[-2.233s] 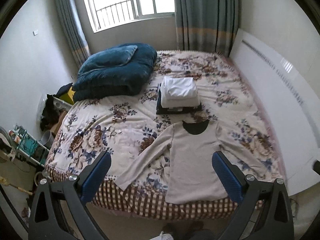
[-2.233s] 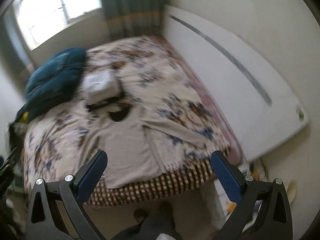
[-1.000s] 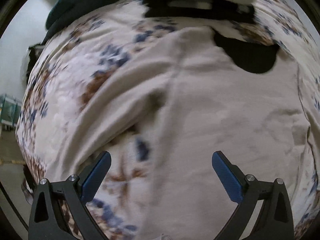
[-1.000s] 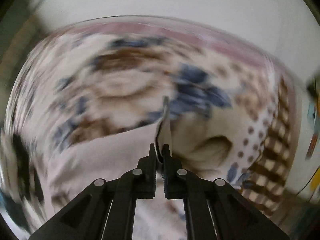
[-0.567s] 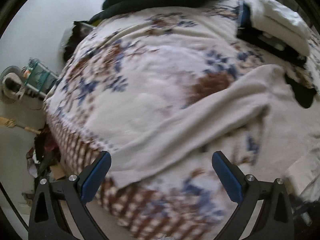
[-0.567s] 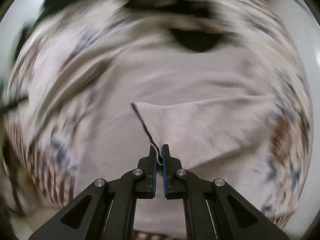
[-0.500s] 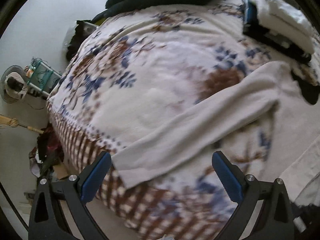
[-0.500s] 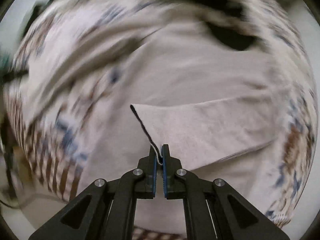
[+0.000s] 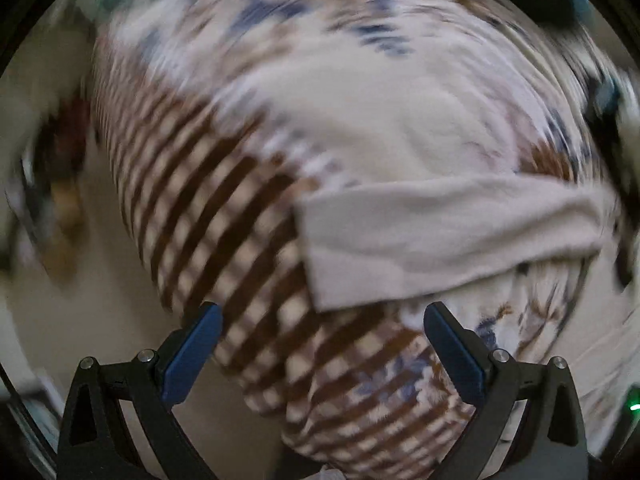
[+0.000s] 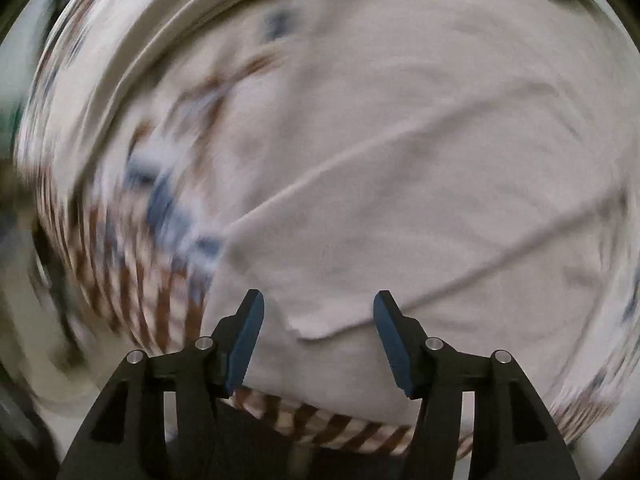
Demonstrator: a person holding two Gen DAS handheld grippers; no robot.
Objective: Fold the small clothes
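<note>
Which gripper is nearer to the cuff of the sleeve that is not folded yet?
Left. The left gripper is open just short of the unfolded sleeve's cuff at the bed edge. The right gripper is open over the folded sleeve end on the shirt body.

Your left wrist camera looks along the left gripper [image 9: 318, 322] close down onto the bed's [image 9: 224, 216] checked corner, facing out over the edge so that blurred floor shows at the left. One sleeve [image 9: 448, 240] of the shirt lies across the right of that view, just ahead of the wide-apart fingers.

Your right wrist camera looks along the right gripper [image 10: 318, 320], very near the shirt [image 10: 420, 128], which fills most of its view; the bed's [image 10: 120, 240] checked border runs at left and bottom.

Both views share the shirt and the bed's checked edge. Both are motion-blurred.
</note>
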